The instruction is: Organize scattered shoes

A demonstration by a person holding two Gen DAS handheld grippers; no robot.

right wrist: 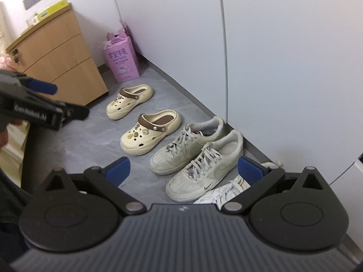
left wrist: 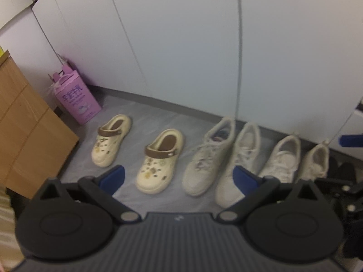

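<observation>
Three pairs of shoes stand in a row along the white wall, heels to the wall. Two cream clogs point(left wrist: 111, 142) point(left wrist: 160, 162) with brown straps are on the left; they also show in the right wrist view point(right wrist: 129, 102) point(right wrist: 150, 133). Two beige lace-up sneakers point(left wrist: 208, 156) point(left wrist: 240, 165) stand in the middle, also in the right wrist view point(right wrist: 186, 145) point(right wrist: 204, 174). Two white sneakers point(left wrist: 281, 158) point(left wrist: 316, 161) are on the right. My left gripper point(left wrist: 179, 176) is open and empty, above the floor. My right gripper point(right wrist: 183, 170) is open and empty above the beige sneakers.
A pink carton point(left wrist: 76, 97) stands by the wall left of the clogs. A wooden drawer cabinet point(right wrist: 56, 56) stands further left. Grey floor point(right wrist: 90, 140) lies in front of the shoes. The left gripper's body point(right wrist: 34, 108) shows at the left of the right wrist view.
</observation>
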